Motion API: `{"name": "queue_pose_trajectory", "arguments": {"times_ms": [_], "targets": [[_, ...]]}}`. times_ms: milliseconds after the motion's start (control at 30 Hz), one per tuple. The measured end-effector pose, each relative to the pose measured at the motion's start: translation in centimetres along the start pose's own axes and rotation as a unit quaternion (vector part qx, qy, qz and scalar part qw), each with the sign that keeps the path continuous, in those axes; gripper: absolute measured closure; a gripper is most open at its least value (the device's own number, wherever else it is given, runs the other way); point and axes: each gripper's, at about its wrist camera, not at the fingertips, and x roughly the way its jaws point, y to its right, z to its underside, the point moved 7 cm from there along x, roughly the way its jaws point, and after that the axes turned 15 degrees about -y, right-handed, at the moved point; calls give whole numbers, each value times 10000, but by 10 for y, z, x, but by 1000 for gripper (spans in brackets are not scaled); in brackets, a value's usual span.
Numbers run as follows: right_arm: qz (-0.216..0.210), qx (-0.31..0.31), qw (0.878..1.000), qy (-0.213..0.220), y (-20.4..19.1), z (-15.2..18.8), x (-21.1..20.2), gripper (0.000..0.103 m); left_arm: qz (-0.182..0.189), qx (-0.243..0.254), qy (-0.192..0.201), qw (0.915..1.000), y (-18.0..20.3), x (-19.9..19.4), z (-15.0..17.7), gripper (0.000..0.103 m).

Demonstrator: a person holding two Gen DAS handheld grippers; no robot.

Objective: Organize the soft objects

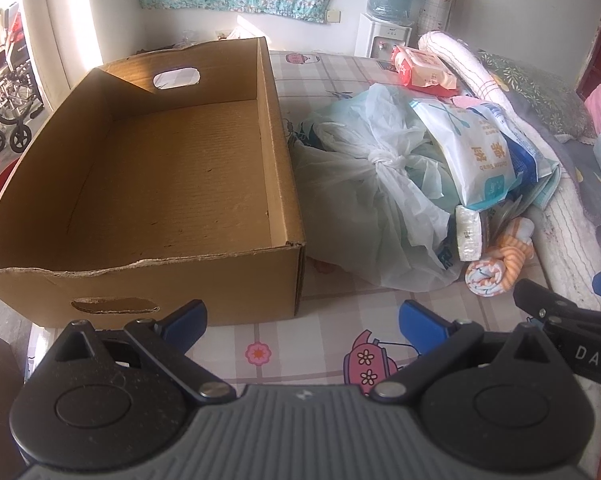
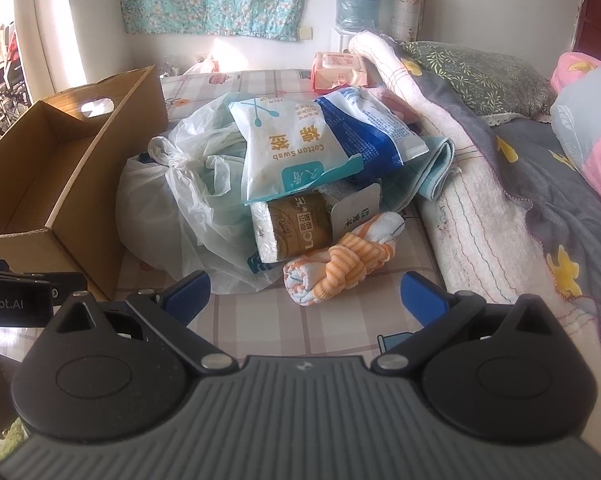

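Left wrist view shows your brown cardboard box (image 1: 172,184) empty; the knotted plastic bag (image 1: 372,184), packets and orange striped cloth roll (image 2: 340,268) lie beside it on the bed. Both tools (image 1: 302,318) (image 2: 305,294) gape apart, holding nothing.

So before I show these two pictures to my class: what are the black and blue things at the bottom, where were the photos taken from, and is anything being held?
No robot arm here: a person holds a two-finger tool in each hand, each carrying a wide-angle camera looking along its fingers. One picture comes from the left tool, the other from the right tool; the black and blue parts are their fingers. Both tools are open and hold nothing. On the checked bed cover stands an empty cardboard box. Beside it lies a pile: a knotted plastic bag, a cotton swab packet and a rolled orange striped cloth. A folded blanket lies to the right.
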Motion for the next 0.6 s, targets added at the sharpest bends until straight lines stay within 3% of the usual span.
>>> {"name": "queue_pose_trajectory", "arguments": {"times_ms": [600], "targets": [[-7,1,10000,-4,-1,-1,1,1,-77,-11,-19,10000,0,1,-1,0]]}}
